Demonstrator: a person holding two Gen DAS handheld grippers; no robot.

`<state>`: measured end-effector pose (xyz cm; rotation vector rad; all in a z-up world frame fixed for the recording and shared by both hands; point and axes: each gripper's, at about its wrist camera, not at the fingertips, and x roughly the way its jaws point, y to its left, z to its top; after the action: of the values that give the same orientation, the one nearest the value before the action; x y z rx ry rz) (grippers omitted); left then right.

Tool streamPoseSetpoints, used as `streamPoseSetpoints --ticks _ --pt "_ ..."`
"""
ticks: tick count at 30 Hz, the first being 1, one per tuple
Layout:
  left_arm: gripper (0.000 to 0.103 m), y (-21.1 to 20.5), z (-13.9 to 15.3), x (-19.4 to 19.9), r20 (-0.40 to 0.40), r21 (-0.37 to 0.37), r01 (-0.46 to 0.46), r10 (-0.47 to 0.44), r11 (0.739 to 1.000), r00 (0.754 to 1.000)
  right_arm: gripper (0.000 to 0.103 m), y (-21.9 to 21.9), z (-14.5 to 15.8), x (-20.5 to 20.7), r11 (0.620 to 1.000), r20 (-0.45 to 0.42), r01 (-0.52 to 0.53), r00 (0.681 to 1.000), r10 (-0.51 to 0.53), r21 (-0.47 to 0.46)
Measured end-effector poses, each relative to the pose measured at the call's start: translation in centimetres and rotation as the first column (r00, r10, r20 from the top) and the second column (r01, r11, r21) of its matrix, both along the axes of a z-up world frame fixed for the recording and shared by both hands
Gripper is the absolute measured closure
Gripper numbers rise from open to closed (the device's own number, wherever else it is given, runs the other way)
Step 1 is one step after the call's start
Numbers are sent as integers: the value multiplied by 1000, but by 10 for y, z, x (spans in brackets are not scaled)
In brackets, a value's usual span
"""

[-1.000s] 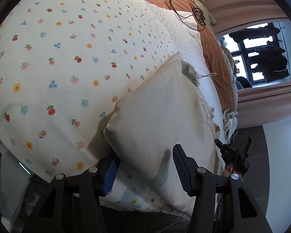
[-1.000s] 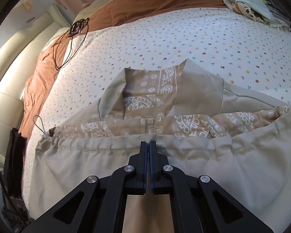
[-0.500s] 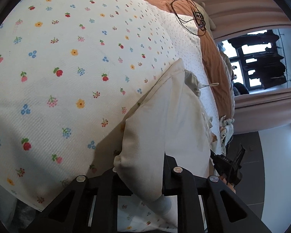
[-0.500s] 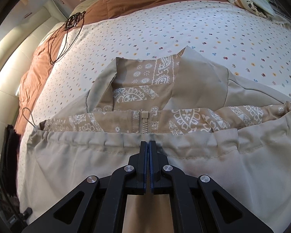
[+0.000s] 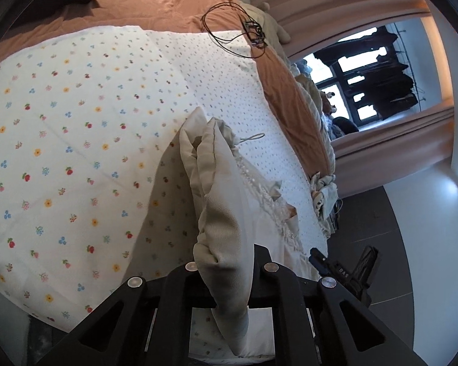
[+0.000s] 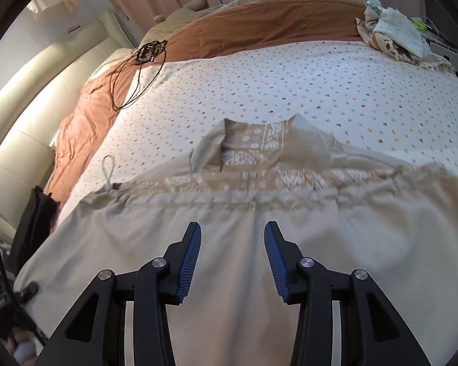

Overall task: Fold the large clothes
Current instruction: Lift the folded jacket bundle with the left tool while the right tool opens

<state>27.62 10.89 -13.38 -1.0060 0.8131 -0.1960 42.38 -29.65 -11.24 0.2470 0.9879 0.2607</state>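
Jacket, beige, on bed

Jacket (image 6: 229, 274) lies flat on the floral bedspread (image 6: 320, 91), long axis running away from the right hand-held gripper (image 6: 232, 256), whose jaws are opening above it, touching nothing. Left hand-held gripper (image 5: 229, 271) pinches a raised fold of the jacket.

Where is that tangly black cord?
The black cord lies at the far left of the bed in the right wrist view, across the edge where the flowery sheet meets the brown blanket.
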Motion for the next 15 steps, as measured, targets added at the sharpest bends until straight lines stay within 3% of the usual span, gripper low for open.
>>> streamPoseSetpoints --ticks 10,15 --pt "93 -11 25 14 50 -32 45 -43 998 998 60 -3 -7 -104 996 -13 -15 1000 16 92" --pt "93 -16 32 18 69 -37 58 -56 998 996 63 4 -24 -144 996 -56 -17 998 21 83"
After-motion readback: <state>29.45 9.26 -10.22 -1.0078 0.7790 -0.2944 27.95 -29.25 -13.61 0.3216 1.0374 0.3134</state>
